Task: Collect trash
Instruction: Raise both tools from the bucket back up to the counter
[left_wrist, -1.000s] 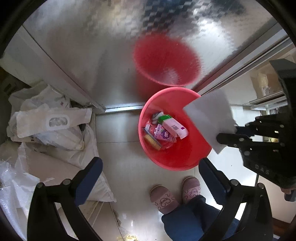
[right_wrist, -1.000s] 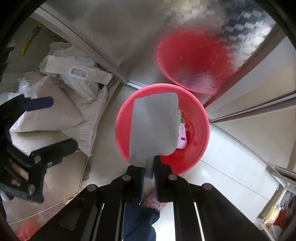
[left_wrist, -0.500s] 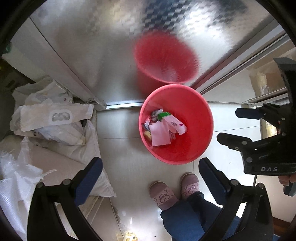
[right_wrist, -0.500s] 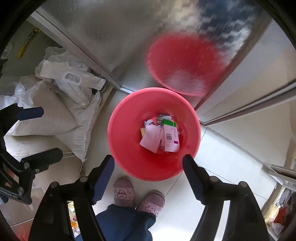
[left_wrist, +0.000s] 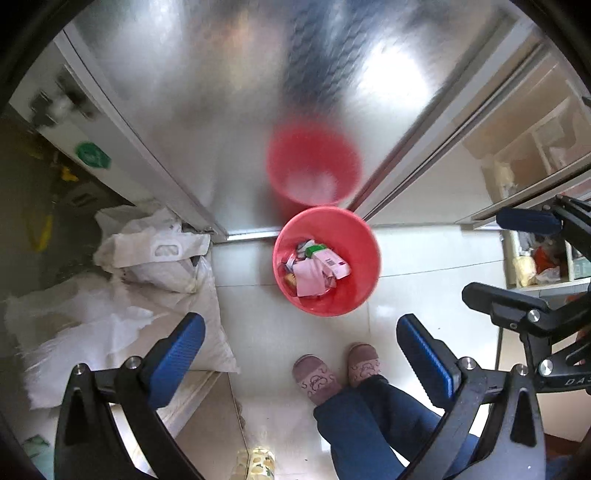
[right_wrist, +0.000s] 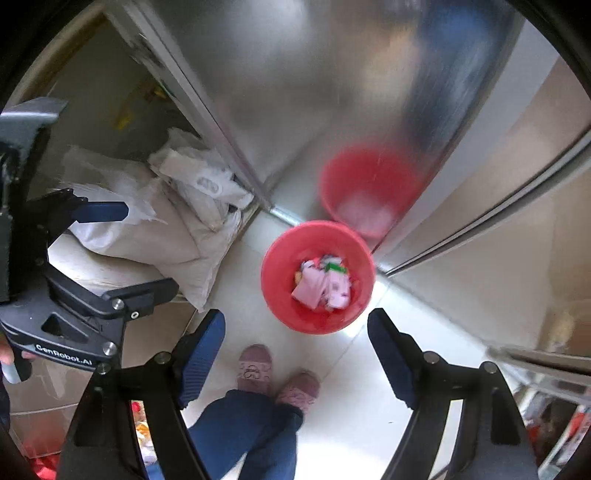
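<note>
The red bin (left_wrist: 327, 260) stands on the tiled floor (left_wrist: 424, 280) against the steel door (left_wrist: 229, 103), holding a pink wrapper (left_wrist: 308, 275) and a barcoded carton (left_wrist: 330, 260). The right gripper (right_wrist: 295, 356), its jaws just opened, and the "GenRobot.AI" left gripper (left_wrist: 301, 350) are both spread and empty.

Glossy red plastic bucket (left_wrist: 364, 258), brushed reflective metal door (left_wrist: 258, 92), shiny pale floor tiles (left_wrist: 424, 266)

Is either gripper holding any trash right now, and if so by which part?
Nothing is held. The right gripper has just been opening its jaws and they stand empty; the left gripper is open and empty too. The pink paper lies in the red bin.
</note>
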